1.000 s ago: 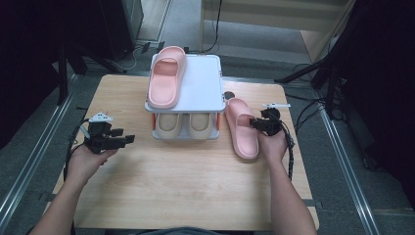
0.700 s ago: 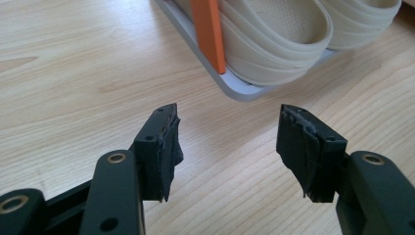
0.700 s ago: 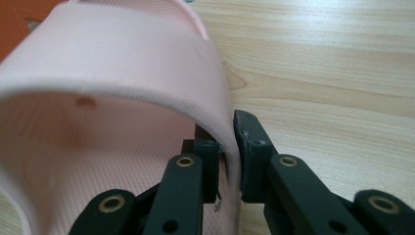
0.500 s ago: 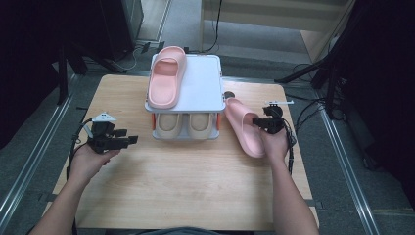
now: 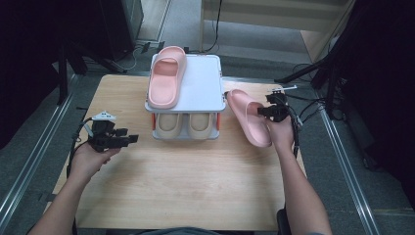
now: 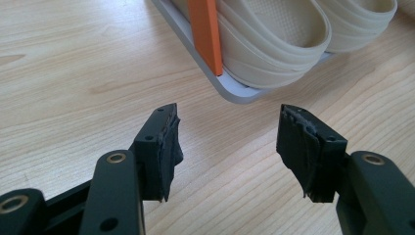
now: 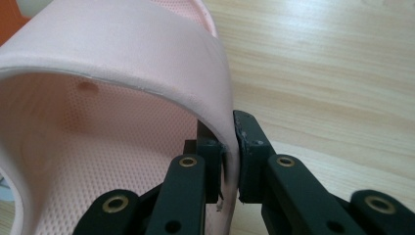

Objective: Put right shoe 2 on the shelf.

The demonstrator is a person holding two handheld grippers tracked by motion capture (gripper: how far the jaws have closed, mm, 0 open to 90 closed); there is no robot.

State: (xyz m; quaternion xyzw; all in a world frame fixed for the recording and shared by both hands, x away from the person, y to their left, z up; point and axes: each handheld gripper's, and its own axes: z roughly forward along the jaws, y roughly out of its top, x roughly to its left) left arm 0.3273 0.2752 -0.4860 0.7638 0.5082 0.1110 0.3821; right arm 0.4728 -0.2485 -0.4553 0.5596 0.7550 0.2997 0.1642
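Beside the shoe rack point(image 5: 210, 78), your right hand-held gripper point(image 7: 230, 161) pinches the pink slipper point(image 7: 122, 73) strap; your left hand-held gripper point(image 6: 227, 147) hovers spread above the table point(image 6: 73, 73).

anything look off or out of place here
One thing: the pink slipper beside the shoe rack is tilted, lifted off the table, with the right gripper clamped on its strap edge. Its mate lies flat on the rack's top, angled. The left gripper is open. No damage shows.
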